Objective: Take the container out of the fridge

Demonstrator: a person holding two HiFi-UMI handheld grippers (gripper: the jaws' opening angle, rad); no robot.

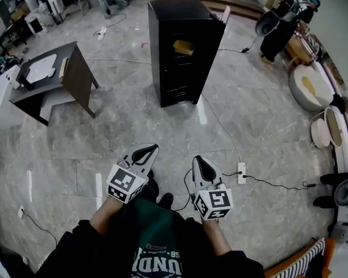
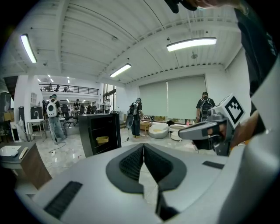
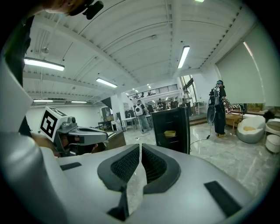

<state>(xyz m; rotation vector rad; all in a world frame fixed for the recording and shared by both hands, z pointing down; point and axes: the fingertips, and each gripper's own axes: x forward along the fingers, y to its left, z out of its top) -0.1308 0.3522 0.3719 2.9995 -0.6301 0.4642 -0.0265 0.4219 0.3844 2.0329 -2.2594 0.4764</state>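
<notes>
A tall black fridge (image 1: 181, 51) stands open-fronted on the marble floor well ahead of me. A yellow container (image 1: 183, 47) sits on its upper shelf. It also shows in the left gripper view as the container (image 2: 102, 139) inside the fridge (image 2: 105, 131), and in the right gripper view as the container (image 3: 169, 133) in the fridge (image 3: 173, 127). My left gripper (image 1: 152, 146) and right gripper (image 1: 197, 159) are held close to my body, side by side, far from the fridge. Both are shut with nothing between the jaws: left gripper (image 2: 143, 146), right gripper (image 3: 140, 146).
A dark low table (image 1: 75, 75) with white items stands at the left. A power strip (image 1: 241, 168) and its cable lie on the floor just right of my grippers, running toward the fridge. Round cushions (image 1: 309, 85) and clutter line the right side. People stand far behind.
</notes>
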